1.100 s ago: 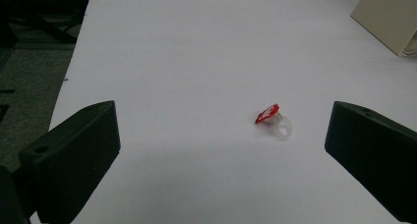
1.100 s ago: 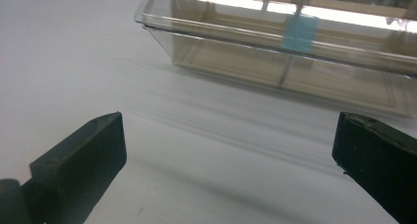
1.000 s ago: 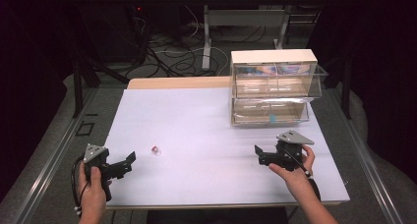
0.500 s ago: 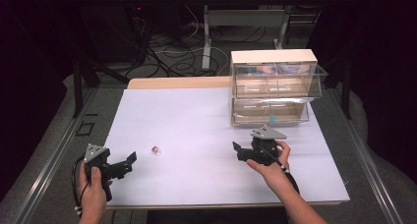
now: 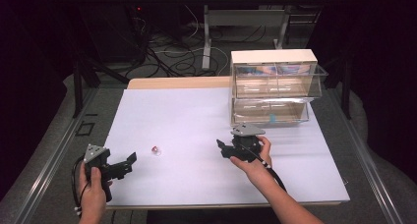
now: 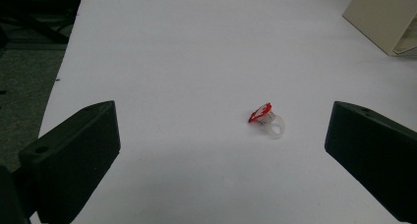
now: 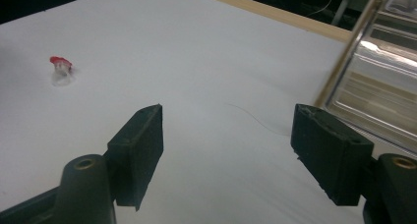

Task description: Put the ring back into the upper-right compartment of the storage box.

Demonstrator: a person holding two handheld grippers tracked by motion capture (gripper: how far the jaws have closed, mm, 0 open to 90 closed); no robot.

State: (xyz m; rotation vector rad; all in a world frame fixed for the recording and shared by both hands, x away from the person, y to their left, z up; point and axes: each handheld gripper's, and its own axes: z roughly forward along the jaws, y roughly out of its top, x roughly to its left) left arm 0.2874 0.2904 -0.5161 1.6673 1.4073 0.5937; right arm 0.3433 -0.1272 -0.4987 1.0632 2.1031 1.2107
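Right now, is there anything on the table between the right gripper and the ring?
No. In the high view the stretch of white table between the right gripper and the ring is bare; the right gripper view agrees.

No legible text, label, brand, number or sign on any surface. The ring's [image 6: 266, 120] red top carries pale marks, too small to read.

The ring [image 5: 156, 150] is lying on the table [image 5: 196, 116], left of centre. My left gripper [image 5: 129, 161] is sitting near the table's front left corner, the ring just ahead of its jaws. My right gripper [image 5: 221, 147] is hovering right of the ring, well apart. The drawer box [image 5: 273, 86] is standing behind it at the table's back right.
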